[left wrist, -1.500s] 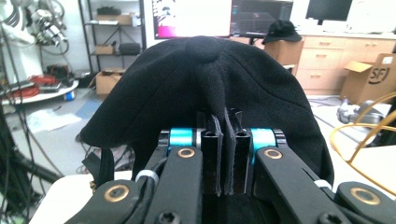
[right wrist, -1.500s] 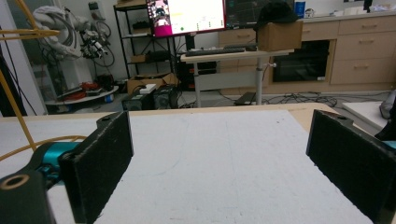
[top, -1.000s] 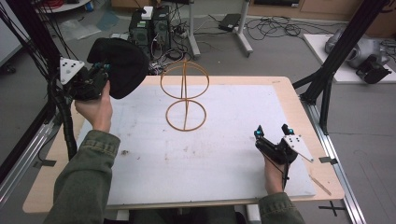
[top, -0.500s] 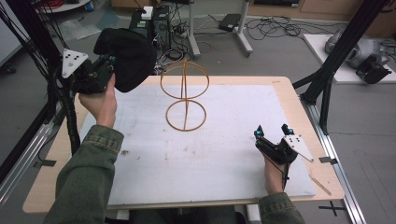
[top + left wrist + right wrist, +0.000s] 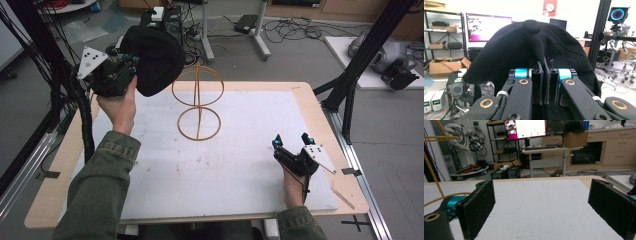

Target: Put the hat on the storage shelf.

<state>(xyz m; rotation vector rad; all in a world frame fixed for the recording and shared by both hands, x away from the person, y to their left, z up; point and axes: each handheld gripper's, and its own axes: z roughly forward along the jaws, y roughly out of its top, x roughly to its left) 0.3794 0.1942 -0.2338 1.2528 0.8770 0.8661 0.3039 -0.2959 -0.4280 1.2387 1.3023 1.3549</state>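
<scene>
The left tongs (image 5: 131, 59) are clamped on a black cap (image 5: 156, 60), lifted above the far left corner of the counter (image 5: 300, 92). In the left gripper view the two jaws stand nearly together with a fold of the cap's fabric (image 5: 545, 75) pinched between them. The cap's dome fills the middle of that view and blocks most of the room behind, so the counter cannot be made out there. From the high view the cap covers the tips of the left tongs, and the left hand (image 5: 119, 107) wraps the body below.

Just to the right of the cap stands a wire stand (image 5: 198, 102) of thin wooden-coloured hoops on the white mat (image 5: 240, 170). Cap and stand look close, but whether they touch cannot be told from above. In the right gripper view the stand (image 5: 436, 157) is cut off at the left edge.

The right tongs (image 5: 291, 141) rest low near the right edge of the mat, jaws wide apart with nothing between them. The right hand (image 5: 292, 185) is partly hidden under its body.
</scene>
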